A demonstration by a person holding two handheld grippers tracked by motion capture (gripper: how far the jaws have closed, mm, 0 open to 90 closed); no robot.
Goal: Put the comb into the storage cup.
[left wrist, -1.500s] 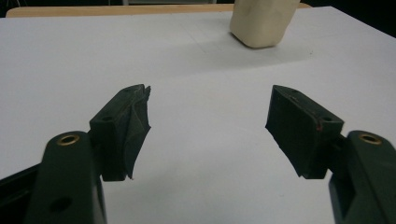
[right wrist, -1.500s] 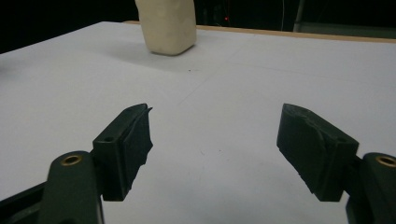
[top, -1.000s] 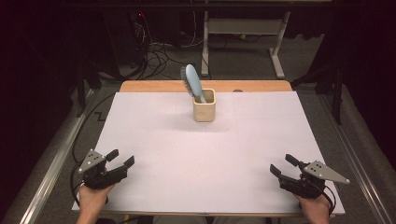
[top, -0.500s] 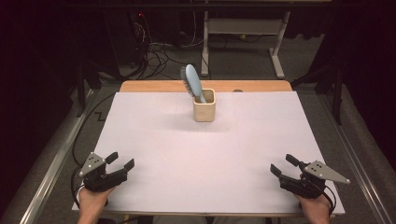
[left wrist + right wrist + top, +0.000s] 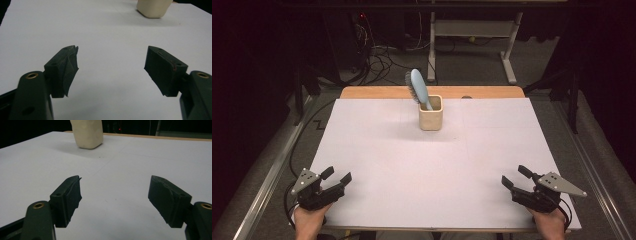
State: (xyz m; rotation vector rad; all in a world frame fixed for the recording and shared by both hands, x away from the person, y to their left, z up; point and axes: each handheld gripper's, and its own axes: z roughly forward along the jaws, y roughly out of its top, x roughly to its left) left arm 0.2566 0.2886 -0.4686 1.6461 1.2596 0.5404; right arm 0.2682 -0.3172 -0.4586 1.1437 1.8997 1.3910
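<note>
Cup [image 5: 430, 113]: cream-coloured, plain, no pattern was noted. Brush [image 5: 418, 88]: handle and back were recorded as pale blue, bristles as dark grey. Table [image 5: 412, 175]: top was covered in plain white; a strip of light brown wood was seen along the far edge. Left gripper [image 5: 337, 177] and right gripper [image 5: 513, 177]: both were logged as black, each topped by a grey plate; brass-coloured rings were noted by the jaws.
</note>
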